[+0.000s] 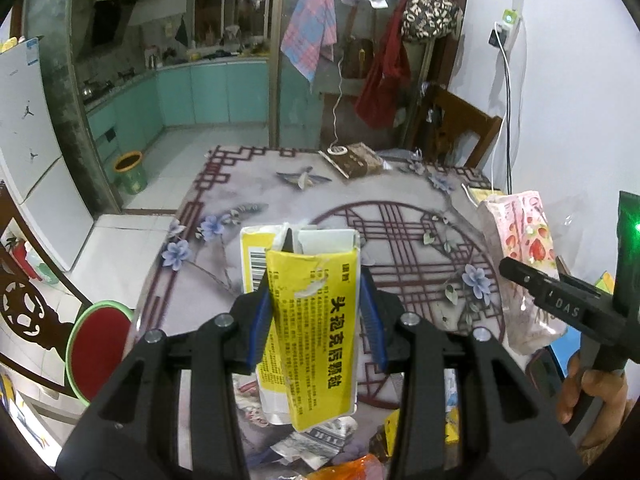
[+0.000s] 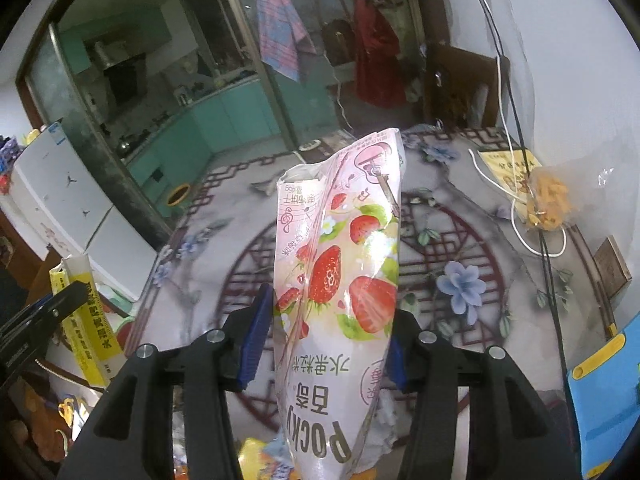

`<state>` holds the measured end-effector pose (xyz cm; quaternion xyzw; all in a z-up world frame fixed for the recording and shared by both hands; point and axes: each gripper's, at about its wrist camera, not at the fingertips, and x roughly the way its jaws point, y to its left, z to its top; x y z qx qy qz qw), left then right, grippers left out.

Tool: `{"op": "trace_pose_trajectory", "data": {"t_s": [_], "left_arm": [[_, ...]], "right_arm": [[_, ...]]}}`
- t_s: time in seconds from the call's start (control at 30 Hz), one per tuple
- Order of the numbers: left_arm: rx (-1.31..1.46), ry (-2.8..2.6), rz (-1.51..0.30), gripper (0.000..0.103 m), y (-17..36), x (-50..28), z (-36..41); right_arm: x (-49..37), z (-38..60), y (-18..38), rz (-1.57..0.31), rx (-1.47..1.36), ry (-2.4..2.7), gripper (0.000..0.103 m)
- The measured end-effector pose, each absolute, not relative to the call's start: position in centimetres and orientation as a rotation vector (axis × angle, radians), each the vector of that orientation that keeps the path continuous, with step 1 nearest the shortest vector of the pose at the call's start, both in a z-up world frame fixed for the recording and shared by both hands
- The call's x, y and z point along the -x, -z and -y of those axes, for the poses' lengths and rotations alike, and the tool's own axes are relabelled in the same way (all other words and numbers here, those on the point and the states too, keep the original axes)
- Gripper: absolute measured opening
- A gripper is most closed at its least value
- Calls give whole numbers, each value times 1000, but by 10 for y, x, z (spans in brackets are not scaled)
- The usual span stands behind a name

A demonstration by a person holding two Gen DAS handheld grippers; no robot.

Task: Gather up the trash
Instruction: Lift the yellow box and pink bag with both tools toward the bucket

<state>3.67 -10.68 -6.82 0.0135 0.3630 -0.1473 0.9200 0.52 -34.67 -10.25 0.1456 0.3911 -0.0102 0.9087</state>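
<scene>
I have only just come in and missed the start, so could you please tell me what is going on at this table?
A person is clearing rubbish with a handheld gripper in each hand. The left gripper is clamped on a torn yellow-and-white cardboard medicine box, and the right gripper is clamped on a pink strawberry-printed Pocky snack bag. Both pieces are held in the air above the flower-patterned table. More crumpled wrappers lie in a heap below the grippers.

Both tools (image 1: 316,300) (image 2: 324,340) clamped, raised.

A home dining room: patterned table (image 1: 280,184), fridge (image 1: 36,152), teal kitchen cabinets (image 1: 208,92) behind glass.
</scene>
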Motion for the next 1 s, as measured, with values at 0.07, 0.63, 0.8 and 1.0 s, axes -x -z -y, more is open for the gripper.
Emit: {"op": "trace_pose_trajectory", "data": {"t_s": [0.07,0.63,0.8,1.0], "left_arm": [[-24,298,-732,39,64,-32,101],[15,202,-680,39,50,-11,35],[32,193,-676,39,49,-16,9],[28,199,-675,39,48,-26,-31]], "right_arm": [[-2,339,97,-794,-293,8,48],[0,279,81,-760,-252,-84,48],[-6,253,79,-761,-234,-89,48],[-15,219,78,-756,-243,-71,48]]}}
